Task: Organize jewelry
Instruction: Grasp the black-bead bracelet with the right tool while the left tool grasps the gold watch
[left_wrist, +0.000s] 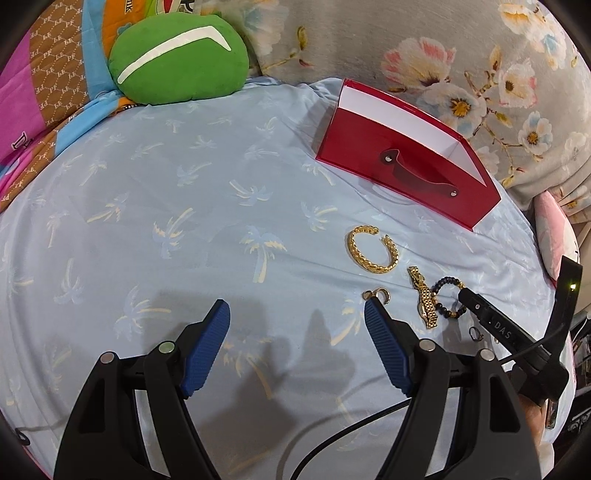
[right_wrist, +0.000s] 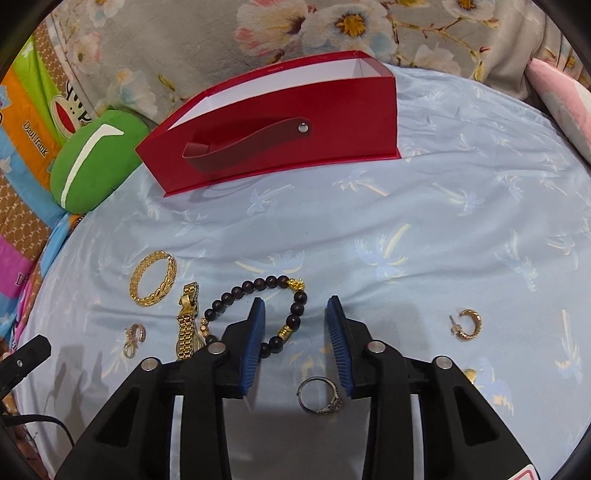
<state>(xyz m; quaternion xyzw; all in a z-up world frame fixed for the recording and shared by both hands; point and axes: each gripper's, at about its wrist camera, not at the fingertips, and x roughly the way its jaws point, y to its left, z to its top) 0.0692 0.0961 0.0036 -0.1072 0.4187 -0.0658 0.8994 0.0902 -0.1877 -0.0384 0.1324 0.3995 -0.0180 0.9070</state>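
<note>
An open red box (left_wrist: 402, 162) (right_wrist: 280, 129) with a white inside stands on the bed. A gold bangle (left_wrist: 372, 249) (right_wrist: 153, 278), a gold watch (left_wrist: 424, 299) (right_wrist: 186, 321) and a dark bead bracelet (left_wrist: 448, 297) (right_wrist: 258, 295) lie in front of it. A small earring (left_wrist: 376, 294) (right_wrist: 133, 338), a gold hoop earring (right_wrist: 467, 323) and a silver ring (right_wrist: 319, 395) lie nearby. My right gripper (right_wrist: 295, 306) is open, its fingertips on either side of the bead bracelet's right part, and it shows at the right edge of the left wrist view (left_wrist: 484, 314). My left gripper (left_wrist: 297, 308) is open and empty, left of the jewelry.
A green cushion (left_wrist: 177, 59) (right_wrist: 94, 162) lies at the back left. A floral blanket (left_wrist: 424, 48) lies behind the box. A pink pillow (right_wrist: 565, 96) lies at the right. The light blue palm-print sheet (left_wrist: 166, 203) covers the bed.
</note>
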